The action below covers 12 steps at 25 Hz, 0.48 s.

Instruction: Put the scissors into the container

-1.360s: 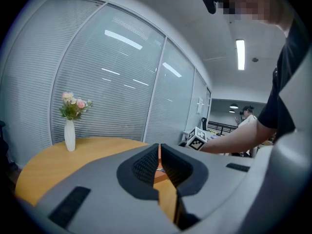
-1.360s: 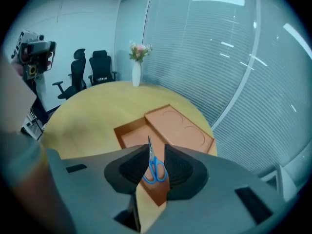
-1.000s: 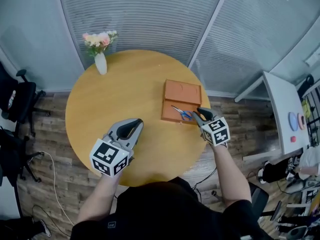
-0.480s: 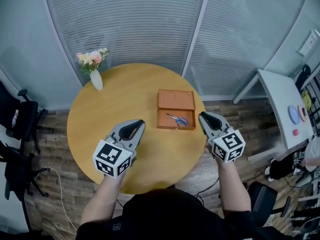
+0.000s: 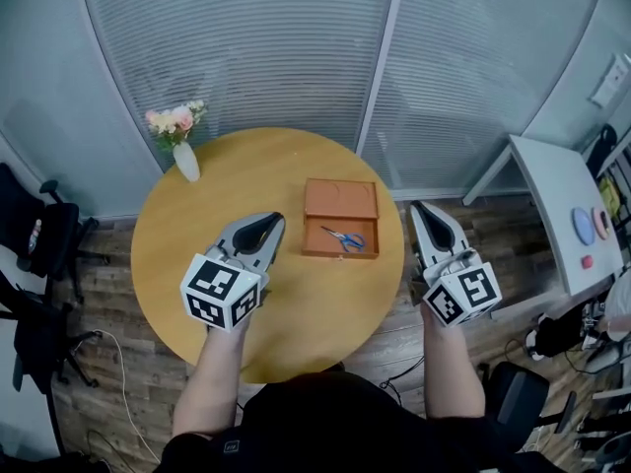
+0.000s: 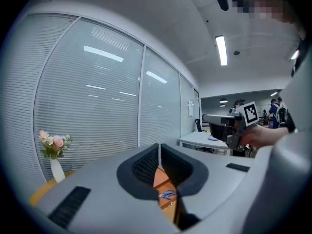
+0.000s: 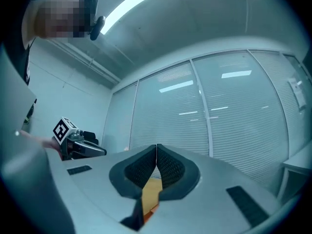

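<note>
**Scissors boxed, both grippers empty**

On the right gripper (image 5: 424, 211) the fingers have just been closing and now meet on nothing. The left gripper (image 5: 263, 224) also has its fingers together and empty. The blue-handled metal scissors (image 5: 345, 237) lie inside the shallow orange wooden container (image 5: 340, 195), toward its front wall. A careless low pass could nudge the container, which sits near the rim of the round wooden tabletop (image 5: 246, 170). Left of the container the tabletop is open as far as a white vase of flowers (image 5: 184, 158).

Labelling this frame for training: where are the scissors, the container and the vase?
scissors (image 5: 344, 236), head view, near the pivot.
container (image 5: 340, 197), head view, bare back part.
vase (image 5: 185, 163), head view, white body.
</note>
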Tool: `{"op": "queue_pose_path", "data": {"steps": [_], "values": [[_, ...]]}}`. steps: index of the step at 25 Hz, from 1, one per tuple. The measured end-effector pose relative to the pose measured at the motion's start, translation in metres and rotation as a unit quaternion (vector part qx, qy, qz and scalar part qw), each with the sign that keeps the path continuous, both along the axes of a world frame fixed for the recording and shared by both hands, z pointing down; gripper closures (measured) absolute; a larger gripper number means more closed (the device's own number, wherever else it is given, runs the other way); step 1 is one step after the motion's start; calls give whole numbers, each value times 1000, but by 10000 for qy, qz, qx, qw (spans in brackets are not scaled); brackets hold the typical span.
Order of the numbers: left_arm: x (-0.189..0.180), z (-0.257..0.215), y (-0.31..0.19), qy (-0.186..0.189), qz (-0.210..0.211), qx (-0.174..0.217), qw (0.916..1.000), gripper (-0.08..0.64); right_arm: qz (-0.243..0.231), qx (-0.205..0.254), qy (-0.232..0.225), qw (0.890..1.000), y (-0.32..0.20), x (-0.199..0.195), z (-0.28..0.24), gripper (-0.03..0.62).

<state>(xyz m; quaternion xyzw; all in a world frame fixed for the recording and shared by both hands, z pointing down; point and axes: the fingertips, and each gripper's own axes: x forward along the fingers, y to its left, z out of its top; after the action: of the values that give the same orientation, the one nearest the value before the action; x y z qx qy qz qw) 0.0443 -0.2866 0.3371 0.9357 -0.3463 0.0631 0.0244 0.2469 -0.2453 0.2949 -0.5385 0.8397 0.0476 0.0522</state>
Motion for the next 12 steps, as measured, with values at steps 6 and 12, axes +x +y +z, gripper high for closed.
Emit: {"op": "queue_pose_path", "data": {"steps": [6,12], "values": [[0,2,-7,-44,-277,81,9996,534,133,64,256,9996,-4,-2,8,557],[1,12,-1,-14,-334,-16,9994,534,169,-146,360,9991,3,-5,24,557]]}}
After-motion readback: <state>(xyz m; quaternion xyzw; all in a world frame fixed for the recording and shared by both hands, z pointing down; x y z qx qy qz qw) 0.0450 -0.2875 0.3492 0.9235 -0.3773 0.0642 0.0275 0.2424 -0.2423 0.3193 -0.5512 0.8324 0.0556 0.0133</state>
